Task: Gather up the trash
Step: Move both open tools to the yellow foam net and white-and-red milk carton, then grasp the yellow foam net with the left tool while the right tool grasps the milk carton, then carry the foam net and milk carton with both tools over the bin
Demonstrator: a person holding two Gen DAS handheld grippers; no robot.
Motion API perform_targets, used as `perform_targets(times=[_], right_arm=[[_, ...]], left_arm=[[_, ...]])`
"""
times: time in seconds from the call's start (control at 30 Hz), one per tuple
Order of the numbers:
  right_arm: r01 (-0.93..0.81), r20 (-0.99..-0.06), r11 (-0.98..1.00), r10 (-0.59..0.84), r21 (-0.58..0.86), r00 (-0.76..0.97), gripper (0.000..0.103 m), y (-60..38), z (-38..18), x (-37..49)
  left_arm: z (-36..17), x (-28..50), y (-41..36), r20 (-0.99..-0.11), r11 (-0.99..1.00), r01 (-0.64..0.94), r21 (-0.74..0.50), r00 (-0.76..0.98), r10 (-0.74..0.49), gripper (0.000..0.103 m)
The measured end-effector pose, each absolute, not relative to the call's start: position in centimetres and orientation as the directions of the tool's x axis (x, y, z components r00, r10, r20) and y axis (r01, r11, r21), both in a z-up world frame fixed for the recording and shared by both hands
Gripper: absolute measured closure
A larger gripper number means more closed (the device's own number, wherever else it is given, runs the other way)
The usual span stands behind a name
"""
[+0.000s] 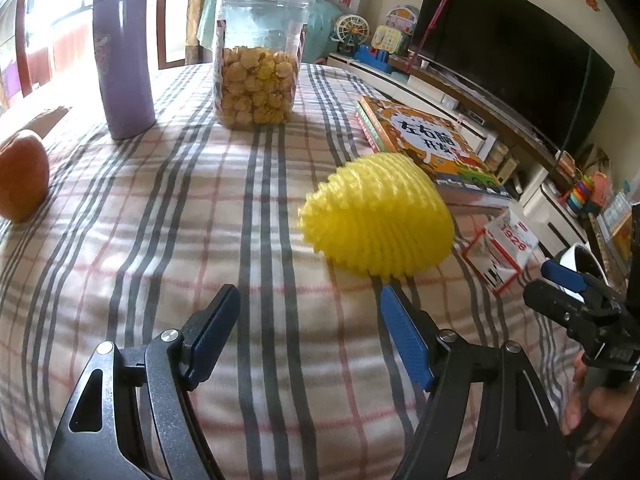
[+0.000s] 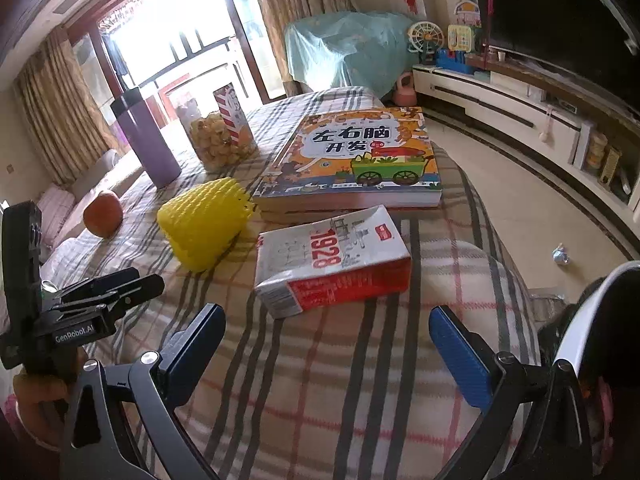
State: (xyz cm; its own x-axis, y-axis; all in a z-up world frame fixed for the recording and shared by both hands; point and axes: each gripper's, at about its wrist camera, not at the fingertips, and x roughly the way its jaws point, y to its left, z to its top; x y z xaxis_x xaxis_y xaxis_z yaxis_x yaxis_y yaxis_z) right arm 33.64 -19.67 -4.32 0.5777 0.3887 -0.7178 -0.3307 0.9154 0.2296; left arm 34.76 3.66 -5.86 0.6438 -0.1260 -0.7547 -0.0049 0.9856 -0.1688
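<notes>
While the yellow foam net (image 1: 376, 216) lies on the plaid worktop (image 1: 160, 240) just beside the carton (image 2: 334, 258), both sit in front of the book (image 2: 356, 156). The left claw (image 1: 310, 332) is spread apart short of the net; the right claw (image 2: 332, 356) gapes before the carton, holding nothing.

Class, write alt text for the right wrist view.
The open right gripper hovers above a plaid-covered table, facing a crumpled red-and-white carton. Beyond lie a yellow foam fruit net, a children's book and an orange.
</notes>
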Motion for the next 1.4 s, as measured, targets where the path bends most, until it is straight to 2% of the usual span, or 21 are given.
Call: perform_targets(times=[0.3, 0.5, 0.7, 0.77, 0.87, 0.9, 0.97, 1.07, 1.4], right_arm=[[-0.357, -0.744, 0.913, 0.375, 0.195, 0.553, 0.001, -19.0, -4.9, 35.7], [-0.345, -0.733, 0.895, 0.433, 0.282, 0.524, 0.001, -19.7, -5.3, 36.8], [-0.342, -0.714, 0.885, 0.460, 0.317, 0.528, 0.001, -20.2, -5.6, 36.9], [-0.344, -0.714, 0.886, 0.456, 0.311, 0.532, 0.001, -20.1, -5.6, 36.9], [-0.342, -0.711, 0.890, 0.448, 0.301, 0.541, 0.005, -20.1, -5.5, 36.9], [-0.341, -0.709, 0.891, 0.448, 0.300, 0.546, 0.011, -20.2, -5.5, 36.8], [-0.339, -0.707, 0.893, 0.443, 0.296, 0.550, 0.011, -20.1, -5.3, 36.5], [-0.343, -0.698, 0.892, 0.445, 0.294, 0.561, 0.011, -20.1, -4.9, 35.7], [-0.329, -0.635, 0.879, 0.477, 0.346, 0.608, 0.011, -22.1, -2.6, 30.8]], left_arm=[[-6.6, 37.7, 4.3, -0.747, 0.976, 0.047, -0.213, 0.636, -0.193, 0.028], [-6.2, 38.3, 4.4, -0.709, 0.949, 0.119, -0.293, 0.639, -0.299, 0.028], [-6.4, 39.5, 3.3, -0.720, 0.957, 0.136, -0.257, 0.633, -0.283, 0.030], [-6.4, 39.8, 2.9, -0.721, 0.957, 0.147, -0.252, 0.630, -0.287, 0.050], [-6.5, 40.0, 2.2, -0.730, 0.962, 0.162, -0.221, 0.626, -0.274, 0.073], [-6.4, 39.9, 2.0, -0.727, 0.964, 0.167, -0.209, 0.632, -0.267, 0.075], [-6.1, 39.4, 1.8, -0.720, 0.965, 0.173, -0.199, 0.642, -0.264, 0.087], [-5.8, 38.3, 1.7, -0.720, 0.964, 0.171, -0.202, 0.642, -0.264, 0.091], [-4.3, 31.7, 1.5, -0.684, 0.952, 0.160, -0.261, 0.666, -0.299, 0.092]])
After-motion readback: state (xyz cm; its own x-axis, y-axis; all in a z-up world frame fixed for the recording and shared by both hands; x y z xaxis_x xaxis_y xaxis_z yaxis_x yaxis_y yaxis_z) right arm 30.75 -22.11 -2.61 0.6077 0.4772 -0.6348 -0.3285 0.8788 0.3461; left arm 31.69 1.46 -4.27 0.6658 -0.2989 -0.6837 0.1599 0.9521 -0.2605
